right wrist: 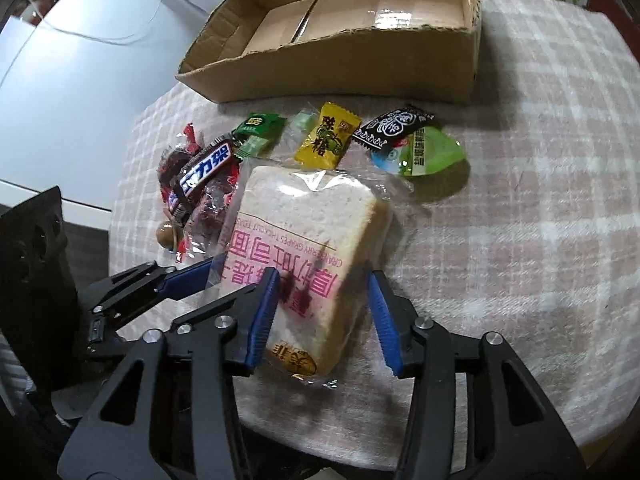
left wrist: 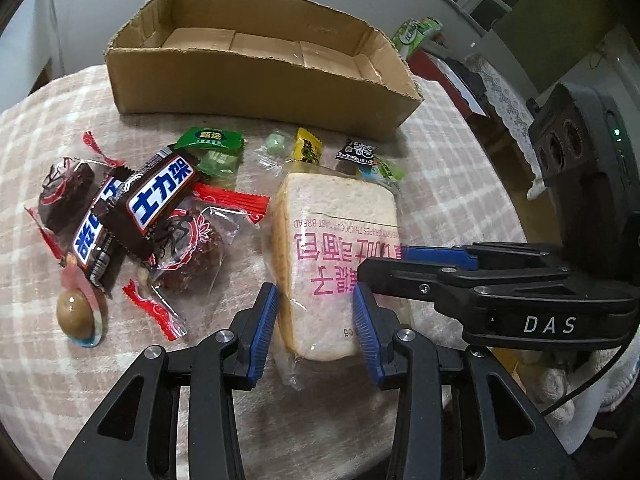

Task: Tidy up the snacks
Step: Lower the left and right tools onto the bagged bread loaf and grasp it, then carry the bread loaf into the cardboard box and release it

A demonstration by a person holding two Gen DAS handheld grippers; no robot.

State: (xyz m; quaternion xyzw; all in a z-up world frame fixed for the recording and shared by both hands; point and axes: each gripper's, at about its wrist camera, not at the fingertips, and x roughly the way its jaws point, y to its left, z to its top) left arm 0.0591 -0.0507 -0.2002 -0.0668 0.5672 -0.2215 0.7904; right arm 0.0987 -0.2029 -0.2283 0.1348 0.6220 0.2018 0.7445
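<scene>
A wrapped slice of bread [left wrist: 336, 248] with pink print lies on the checked tablecloth; it also shows in the right wrist view [right wrist: 304, 256]. My left gripper [left wrist: 316, 328] is open, its blue pads on either side of the bread's near end. My right gripper [right wrist: 324, 312] is open and straddles the same bread from the other side; it shows in the left wrist view [left wrist: 404, 276]. An empty cardboard box [left wrist: 256, 80] stands behind the snacks. Snickers bars [left wrist: 160, 196], red-wrapped cakes [left wrist: 188, 248] and small candies [left wrist: 216, 144] lie to the left and behind.
A wrapped brown egg [left wrist: 76, 312] lies at the near left. A yellow candy [right wrist: 328, 140], a black packet [right wrist: 392, 128] and a green jelly cup [right wrist: 432, 152] lie between bread and box [right wrist: 360, 52]. The round table's edge [right wrist: 600, 360] curves at the right.
</scene>
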